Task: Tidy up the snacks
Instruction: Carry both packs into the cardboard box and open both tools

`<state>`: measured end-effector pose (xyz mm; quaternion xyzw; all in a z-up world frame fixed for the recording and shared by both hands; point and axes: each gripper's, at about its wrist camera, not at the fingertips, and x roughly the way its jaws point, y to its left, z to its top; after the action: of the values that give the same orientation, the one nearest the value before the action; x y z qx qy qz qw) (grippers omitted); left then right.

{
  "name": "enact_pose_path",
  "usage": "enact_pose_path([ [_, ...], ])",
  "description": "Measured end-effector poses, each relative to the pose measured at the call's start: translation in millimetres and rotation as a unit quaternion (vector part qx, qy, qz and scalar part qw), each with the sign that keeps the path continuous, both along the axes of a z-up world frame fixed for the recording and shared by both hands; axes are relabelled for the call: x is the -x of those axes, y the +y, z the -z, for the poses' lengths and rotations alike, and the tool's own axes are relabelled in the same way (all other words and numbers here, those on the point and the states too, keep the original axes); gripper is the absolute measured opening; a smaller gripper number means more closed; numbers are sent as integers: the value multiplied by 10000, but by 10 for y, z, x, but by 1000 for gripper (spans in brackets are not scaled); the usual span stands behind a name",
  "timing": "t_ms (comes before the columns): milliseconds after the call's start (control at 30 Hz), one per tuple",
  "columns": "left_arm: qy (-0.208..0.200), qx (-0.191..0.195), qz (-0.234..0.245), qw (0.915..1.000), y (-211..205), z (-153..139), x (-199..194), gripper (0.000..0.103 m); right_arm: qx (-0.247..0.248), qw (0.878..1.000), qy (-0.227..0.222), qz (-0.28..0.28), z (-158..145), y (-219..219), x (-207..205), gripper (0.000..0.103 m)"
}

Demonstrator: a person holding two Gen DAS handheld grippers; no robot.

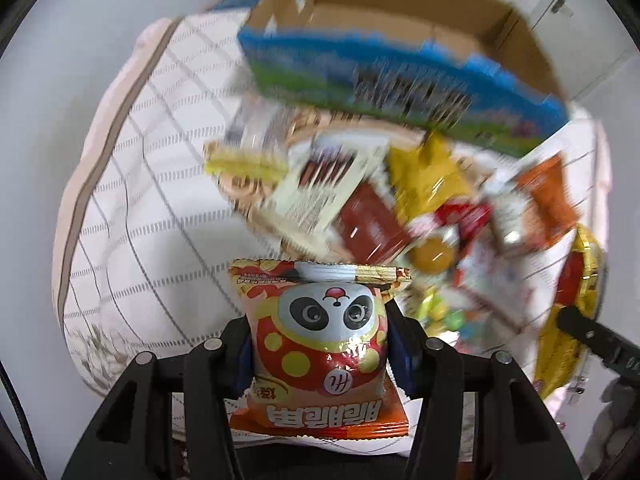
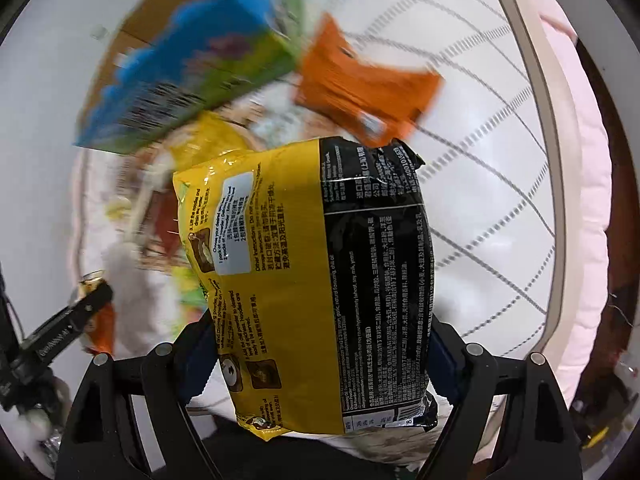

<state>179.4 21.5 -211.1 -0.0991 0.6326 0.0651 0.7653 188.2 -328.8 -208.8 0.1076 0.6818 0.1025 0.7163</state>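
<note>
In the left wrist view my left gripper [image 1: 318, 344] is shut on a red and orange snack packet with a panda face [image 1: 320, 320], held upright above the bed. In the right wrist view my right gripper [image 2: 318, 332] is shut on a large yellow and black noodle packet [image 2: 304, 240], both pads pressing its sides. Below both lies a blurred pile of mixed snack packets [image 1: 360, 192]. A cardboard box with a blue and green printed side [image 1: 400, 76] stands just beyond the pile, open at the top.
The snacks lie on a white checked quilt [image 1: 160, 200] with a pink border [image 2: 580, 160]. An orange packet [image 2: 360, 88] lies beside the box [image 2: 192, 80]. White floor surrounds the quilt on the left. A white cabinet [image 1: 568, 12] stands behind the box.
</note>
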Motion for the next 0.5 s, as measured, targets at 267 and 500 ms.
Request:
enact_pose_path([
  [267, -771, 382, 685, 9939, -27, -797, -901, 51, -382, 9975, -597, -15, -934, 530, -580, 88],
  [500, -873, 572, 1009, 9894, 256, -910, -2059, 51, 44, 9938, -1041, 398, -1266, 1014, -1579, 88],
])
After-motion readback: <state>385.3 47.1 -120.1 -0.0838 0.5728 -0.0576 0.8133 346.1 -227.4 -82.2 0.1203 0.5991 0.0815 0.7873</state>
